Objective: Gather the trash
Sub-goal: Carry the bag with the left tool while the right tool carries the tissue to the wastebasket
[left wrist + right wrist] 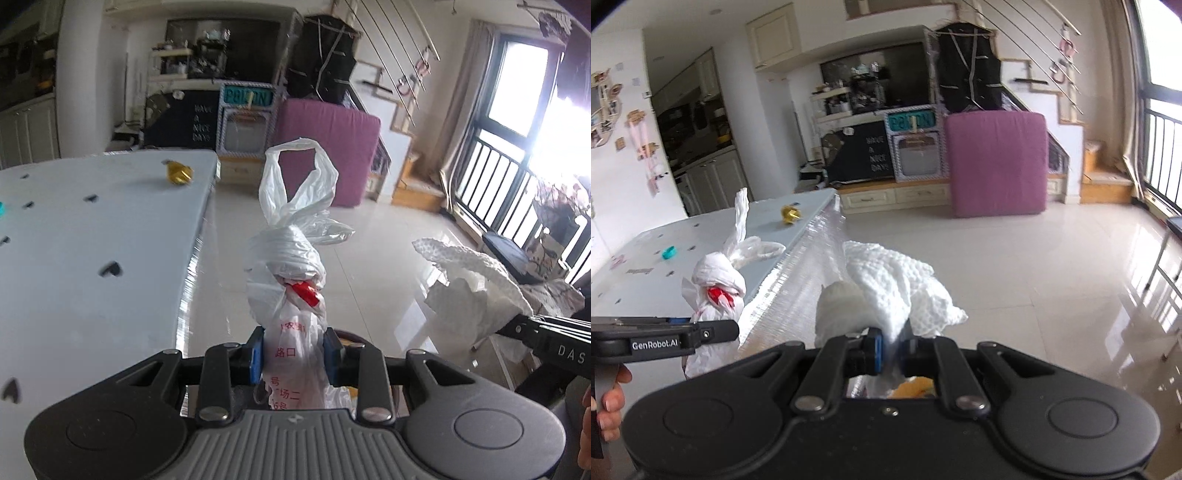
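My left gripper (294, 356) is shut on a knotted white plastic bag (291, 266) with red print and a red scrap inside; its looped handles stick up past the fingers. The same bag (718, 291) shows at the left of the right wrist view, off the table's edge. My right gripper (891, 350) is shut on a crumpled white paper towel (894, 288), which also appears at the right of the left wrist view as the paper towel (476, 280). On the white table (74, 258) lie a gold wrapper (178, 173) and a teal cap (669, 253).
The table's long edge (798, 273) runs between both grippers and the glossy tiled floor (1034, 277). A purple mattress (997, 162) leans against a TV cabinet at the back. Stairs and a barred window (517, 177) are at the right. A hand (611, 398) holds the left gripper.
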`<state>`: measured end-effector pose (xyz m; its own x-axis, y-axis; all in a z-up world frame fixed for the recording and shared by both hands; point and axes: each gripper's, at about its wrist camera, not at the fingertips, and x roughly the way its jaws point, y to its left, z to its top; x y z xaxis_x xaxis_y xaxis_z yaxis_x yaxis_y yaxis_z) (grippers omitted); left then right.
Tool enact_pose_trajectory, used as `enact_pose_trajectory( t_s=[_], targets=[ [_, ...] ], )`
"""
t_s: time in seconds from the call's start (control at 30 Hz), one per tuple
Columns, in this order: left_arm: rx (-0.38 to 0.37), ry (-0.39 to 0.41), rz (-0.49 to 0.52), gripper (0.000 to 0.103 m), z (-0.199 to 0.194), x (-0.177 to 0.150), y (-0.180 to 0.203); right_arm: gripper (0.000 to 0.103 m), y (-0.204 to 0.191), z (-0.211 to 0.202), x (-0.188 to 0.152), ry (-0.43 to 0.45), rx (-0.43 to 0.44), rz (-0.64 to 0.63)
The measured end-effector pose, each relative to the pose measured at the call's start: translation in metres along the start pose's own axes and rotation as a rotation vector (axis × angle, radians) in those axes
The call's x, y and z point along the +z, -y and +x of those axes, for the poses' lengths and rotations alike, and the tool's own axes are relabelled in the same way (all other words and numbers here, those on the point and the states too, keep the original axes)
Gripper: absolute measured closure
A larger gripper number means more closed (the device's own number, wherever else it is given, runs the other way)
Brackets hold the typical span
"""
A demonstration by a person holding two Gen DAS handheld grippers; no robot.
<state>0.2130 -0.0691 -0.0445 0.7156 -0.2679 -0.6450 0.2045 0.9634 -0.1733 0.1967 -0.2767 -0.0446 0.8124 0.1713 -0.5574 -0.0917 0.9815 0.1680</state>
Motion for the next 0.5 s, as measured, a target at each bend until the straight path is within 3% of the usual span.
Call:
enact_pose_trajectory(
  t_s=[0.2,0.33,0.5],
  targets=[
    [-0.027,-0.121,0.03,0.07,0.047,-0.013,0.02,0.094,0.033,0.018,-0.021,-0.055,-0.025,0.039],
    [-0.073,-0.255,-0.065,0.07,0.088,-0.022,0.021,0.094,0.054,0.031,-0.036,-0.089,-0.03,0.081],
    [-0.078,-0.37,-0.184,0.07,0.142,-0.038,0.027,0.094,0.076,0.043,-0.054,-0.123,-0.034,0.115]
  ],
)
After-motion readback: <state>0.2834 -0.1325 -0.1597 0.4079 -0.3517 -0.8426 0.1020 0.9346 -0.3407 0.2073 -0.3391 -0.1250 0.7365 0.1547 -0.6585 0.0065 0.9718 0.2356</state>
